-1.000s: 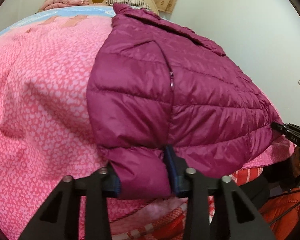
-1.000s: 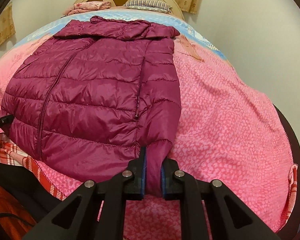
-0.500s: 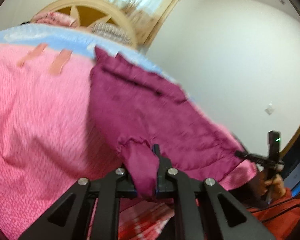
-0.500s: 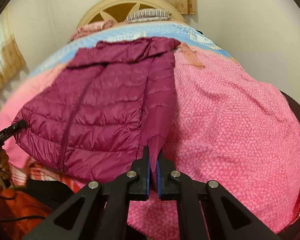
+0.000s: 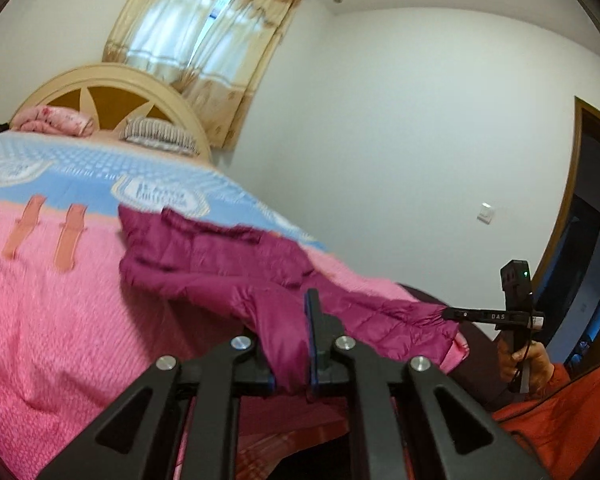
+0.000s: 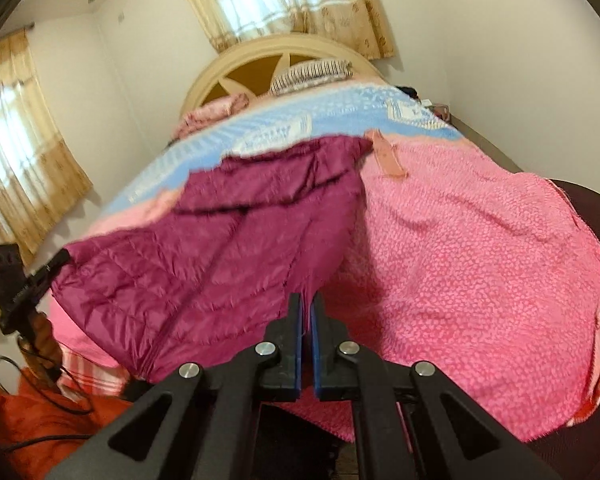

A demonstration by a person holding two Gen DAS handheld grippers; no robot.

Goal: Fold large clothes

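Note:
A magenta puffer jacket [image 5: 228, 268] lies front up on the pink bed cover [image 5: 40, 320], hem toward me, collar toward the headboard. My left gripper [image 5: 290, 344] is shut on a bunched lower corner of the jacket. In the left wrist view the right gripper [image 5: 452, 314] pinches the opposite hem corner at the far right. In the right wrist view the jacket [image 6: 236, 240] stretches away and my right gripper [image 6: 306, 312] is shut on its near edge. The left gripper [image 6: 58, 262] shows there gripping the jacket's left corner.
The bed has a blue patterned sheet [image 5: 100, 168] near a cream wooden headboard [image 5: 100, 84], with pillows [image 5: 156, 136] against it. Curtained windows [image 6: 292, 4] are behind. A doorway [image 5: 580, 240] is to the right. The person's orange sleeve [image 5: 560, 408] is below.
Both grippers have lifted the jacket's bottom corners off the bed and tilted up, so the views now look lower along the bed toward the headboard. The jacket's hem hangs raised.

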